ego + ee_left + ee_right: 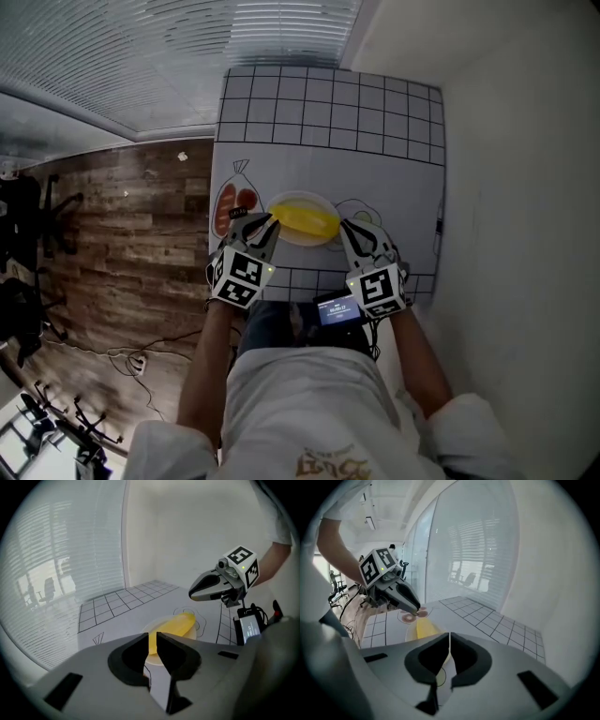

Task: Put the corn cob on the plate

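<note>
- Honestly, the corn cob (305, 218) already lies lengthwise across the white plate (314, 242), near the front edge of the gridded mat (328, 112), so we reckon the placing itself is done
- left gripper (152, 640) has its jaws a narrow slit apart with nothing between them, and we only see the cob through the gap, further off
- right gripper (449, 641) has its jaws closed together, and it's empty too
- both sit on the near side of the plate, one off each end of the cob, and seem clear of it
- to finish well we'd back straight out and keep the tips above the rim, since a round cob looks like it'd roll with one nudge
- writing-wise, the mat has only line drawings: a bag of something red left of the plate and a wavy outline right of it, no words we can see
- marker cubes (242, 275) carry black-and-white squares, no text
- the little screen (336, 309) by the right gripper shows pale figures, too small to read
</note>
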A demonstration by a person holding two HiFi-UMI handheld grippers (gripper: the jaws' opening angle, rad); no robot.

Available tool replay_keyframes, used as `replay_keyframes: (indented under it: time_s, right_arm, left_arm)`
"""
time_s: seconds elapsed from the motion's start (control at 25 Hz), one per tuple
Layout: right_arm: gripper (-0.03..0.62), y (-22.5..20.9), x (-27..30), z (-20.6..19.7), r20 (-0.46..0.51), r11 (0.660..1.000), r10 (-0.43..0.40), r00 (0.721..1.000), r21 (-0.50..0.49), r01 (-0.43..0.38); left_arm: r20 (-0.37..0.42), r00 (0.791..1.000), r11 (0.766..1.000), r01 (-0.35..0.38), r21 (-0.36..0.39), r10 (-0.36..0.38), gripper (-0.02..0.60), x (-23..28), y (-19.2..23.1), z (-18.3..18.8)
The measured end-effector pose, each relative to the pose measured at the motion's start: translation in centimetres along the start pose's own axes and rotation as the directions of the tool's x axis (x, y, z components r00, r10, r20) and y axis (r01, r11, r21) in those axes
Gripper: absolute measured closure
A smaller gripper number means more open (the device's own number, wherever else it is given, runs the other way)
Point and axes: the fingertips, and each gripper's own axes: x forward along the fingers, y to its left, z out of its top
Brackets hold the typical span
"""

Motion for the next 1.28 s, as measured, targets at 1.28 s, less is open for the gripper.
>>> replay_keyframes:
  time_s: [1.28]
  right_arm:
    - [0.588, -3.9, -9.8, 10.2, 0.313, 0.953, -0.193, 0.930, 0.286, 0.101]
  left_arm:
    - [0.557, 0.814, 0.982, -0.082, -0.172, 0.165, 0.572, -13.5, 0.3, 14.8]
